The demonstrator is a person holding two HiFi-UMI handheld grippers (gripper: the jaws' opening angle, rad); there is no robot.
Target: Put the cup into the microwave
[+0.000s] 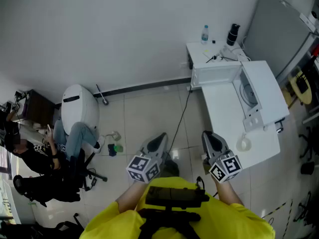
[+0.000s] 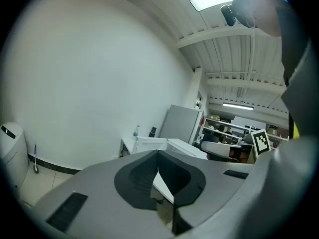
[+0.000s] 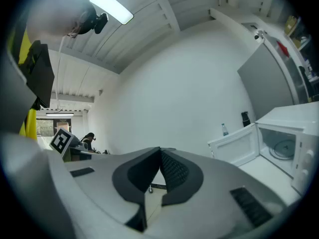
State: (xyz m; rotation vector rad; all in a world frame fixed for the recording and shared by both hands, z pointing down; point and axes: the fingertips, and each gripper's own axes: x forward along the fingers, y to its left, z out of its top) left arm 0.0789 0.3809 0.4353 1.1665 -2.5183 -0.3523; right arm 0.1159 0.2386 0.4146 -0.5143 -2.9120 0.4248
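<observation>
**Left claw (image 1: 159,137) and right claw (image 1: 208,135) shut and empty; cup (image 1: 243,144) not yet picked up**

Each claw has its jaws pressed together at the tips. Its own view shows nothing pinched between them and nothing touched. The person holds both in the air in front of the body, roughly level, over the tiled floor and short of the white table (image 1: 219,108).

The cup looks like the small pale round thing near the table's front edge, just beside the microwave (image 1: 264,91). It is well apart from both claws, though the right one is nearer.

The microwave's door (image 1: 215,76) already hangs open, and the right gripper view shows the turntable inside. Opening the door is therefore probably not needed.

The step in hand seems to be the approach, before any grasp. Next, the right claw would have to:
- spread its jaws;
- travel forward and down to the cup;
- close on its wall without tipping it.

The cup looks light, so a knock near the table edge could send it off.
</observation>
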